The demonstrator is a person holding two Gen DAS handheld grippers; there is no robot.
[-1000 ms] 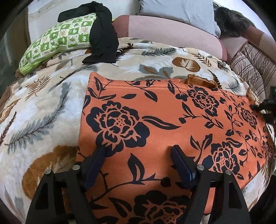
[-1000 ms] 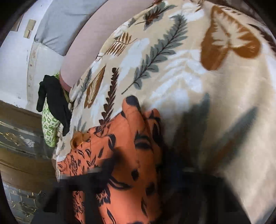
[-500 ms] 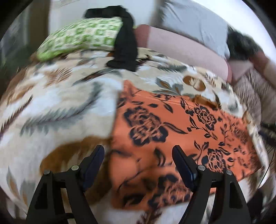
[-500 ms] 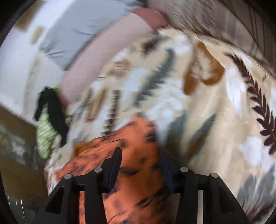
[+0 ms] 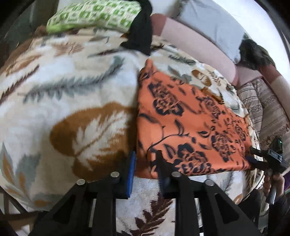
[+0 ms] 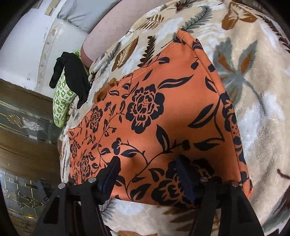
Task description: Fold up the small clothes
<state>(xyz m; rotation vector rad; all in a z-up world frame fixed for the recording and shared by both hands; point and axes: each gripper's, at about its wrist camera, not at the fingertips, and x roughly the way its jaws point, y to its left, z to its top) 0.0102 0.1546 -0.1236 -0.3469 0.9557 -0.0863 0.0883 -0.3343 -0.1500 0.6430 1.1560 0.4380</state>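
An orange garment with black flowers (image 5: 190, 123) lies flat on the leaf-print blanket (image 5: 72, 101); it also fills the middle of the right wrist view (image 6: 163, 118). My left gripper (image 5: 145, 168) sits at the garment's near left corner, jaws narrowed with a gap, the corner between them. My right gripper (image 6: 148, 174) is open over the garment's near edge, fingers resting on the cloth. It shows in the left wrist view (image 5: 253, 159) at the garment's near right corner, held by a hand.
A green-and-white pillow (image 5: 94, 14) with a black garment (image 5: 141, 34) draped over it lies at the bed's far end. A pink bolster (image 5: 199, 45) and grey pillow (image 5: 210, 21) are behind. A striped blanket (image 5: 262, 109) lies right. A wood-and-glass panel (image 6: 21, 127) stands beside the bed.
My left gripper slid left to the garment's near left corner and its jaws narrowed. My right gripper moved back over the garment's near edge and stays open.
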